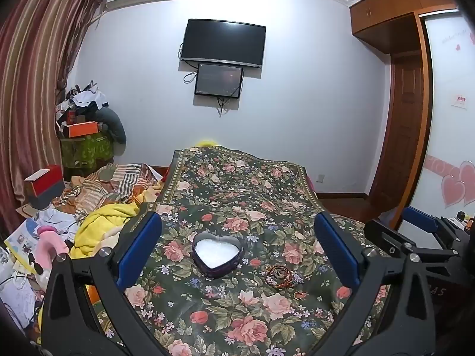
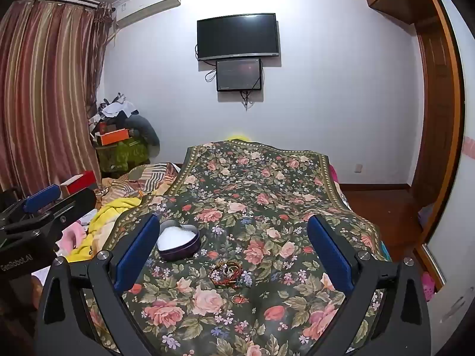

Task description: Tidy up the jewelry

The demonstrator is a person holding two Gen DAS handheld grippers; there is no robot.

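Blue-padded left claw (image 1: 237,243) wide open, empty, right claw (image 2: 234,243) likewise

I cannot separate the jewelry tangle (image 2: 227,273) into pieces; strands overlap and are too small. Whether the small ring (image 1: 299,295) lying apart from it carries a stone, I cannot tell. The heart-shaped tin (image 2: 179,243) has its left lobe hidden behind my right gripper's (image 2: 234,252) blue pad. The white filling (image 1: 215,250) is overexposed, texture unreadable. The lower screen (image 1: 218,80) shows content too dim to read. Wall sticker (image 1: 459,101) text is illegible.
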